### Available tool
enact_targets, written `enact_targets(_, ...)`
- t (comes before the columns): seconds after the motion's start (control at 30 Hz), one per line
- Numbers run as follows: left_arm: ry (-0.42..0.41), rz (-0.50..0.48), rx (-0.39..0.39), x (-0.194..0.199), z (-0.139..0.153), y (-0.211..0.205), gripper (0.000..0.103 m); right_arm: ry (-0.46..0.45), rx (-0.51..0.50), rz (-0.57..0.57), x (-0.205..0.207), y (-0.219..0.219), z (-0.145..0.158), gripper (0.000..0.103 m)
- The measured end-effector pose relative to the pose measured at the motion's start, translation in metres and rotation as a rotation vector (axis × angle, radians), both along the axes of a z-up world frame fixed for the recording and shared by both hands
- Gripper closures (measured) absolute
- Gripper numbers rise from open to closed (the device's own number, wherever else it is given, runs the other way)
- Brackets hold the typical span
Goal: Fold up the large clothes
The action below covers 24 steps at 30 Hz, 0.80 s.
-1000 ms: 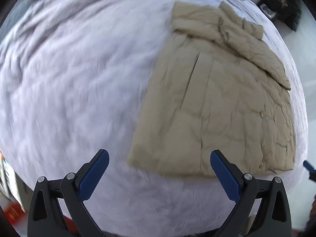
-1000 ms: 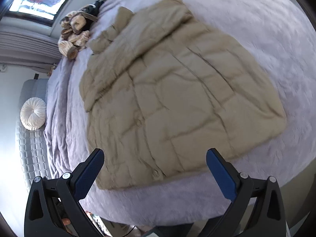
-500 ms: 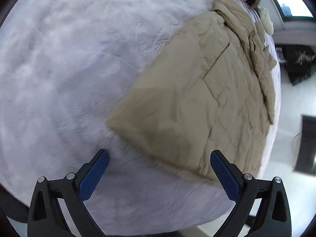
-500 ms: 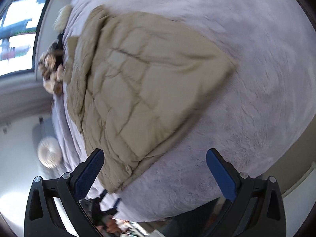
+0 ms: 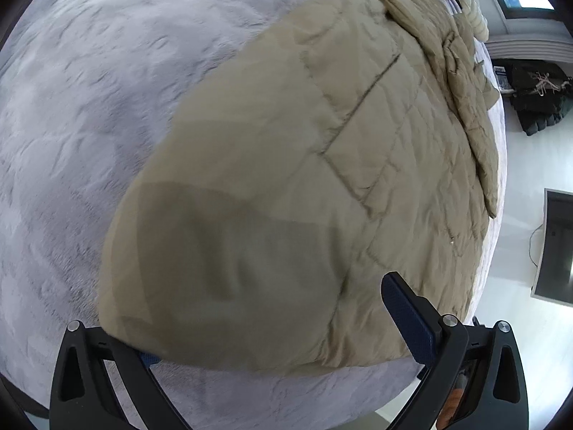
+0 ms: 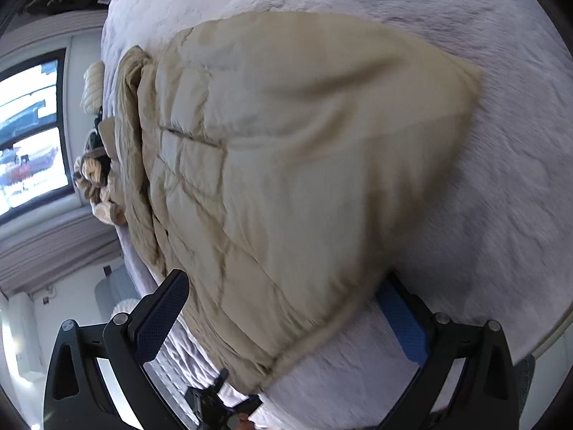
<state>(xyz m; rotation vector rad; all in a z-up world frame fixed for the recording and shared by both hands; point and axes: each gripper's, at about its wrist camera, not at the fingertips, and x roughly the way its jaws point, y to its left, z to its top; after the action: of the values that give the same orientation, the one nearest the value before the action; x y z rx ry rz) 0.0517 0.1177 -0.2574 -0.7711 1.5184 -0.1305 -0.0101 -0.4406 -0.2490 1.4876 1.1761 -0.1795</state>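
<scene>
A tan quilted jacket [image 5: 286, 179] lies flat on a lilac fleece bedcover [image 5: 89, 89]. My left gripper [image 5: 275, 326] is open, its jaws either side of the jacket's near hem corner; the cloth hides the left finger's tip. In the right wrist view the jacket [image 6: 286, 161] fills the middle. My right gripper [image 6: 286, 311] is open around the other hem corner, and the hem covers part of the right finger. The far sleeve and collar lie bunched toward the headboard end.
Knotted cushions [image 6: 95, 179] and a cream pillow [image 6: 93, 82] sit past the jacket near a window [image 6: 28, 136]. The bed edge [image 5: 429, 376] runs just below my left gripper, with white floor and a dark screen [image 5: 555, 247] beyond. The other gripper [image 6: 222, 397] shows below the hem.
Both grippers have dropped and moved in from above the bed to the jacket's hem corners, rolling sideways as they came. The jacket has not visibly moved.
</scene>
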Motion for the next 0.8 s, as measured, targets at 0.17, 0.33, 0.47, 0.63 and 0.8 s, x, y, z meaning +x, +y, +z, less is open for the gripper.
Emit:
enact_targets(0.17, -0.009, 0.003, -0.029, 0.012, 0.003, 0.002, 0.037, -0.027, -0.003, -0.001, 0.009, 0.004, 0.004, 0.0)
enact_targets(0.33, -0.024, -0.029, -0.083, 0.022, 0.006, 0.008, 0.081, -0.008, -0.005, -0.045, 0.001, 0.004, 0.005, 0.017)
enact_targets(0.47, -0.064, -0.046, -0.124, 0.023, 0.022, 0.017, 0.085, 0.018, 0.003, -0.042, -0.002, -0.002, 0.003, 0.089)
enact_targets(0.63, -0.178, -0.008, -0.152, 0.037, 0.074, 0.017, 0.085, -0.073, -0.003, 0.07, 0.023, -0.005, 0.028, 0.092)
enact_targets(0.8, -0.292, 0.013, -0.162, 0.064, 0.121, 0.014, 0.085, -0.195, -0.005, 0.138, 0.066, -0.014, 0.07, 0.093)
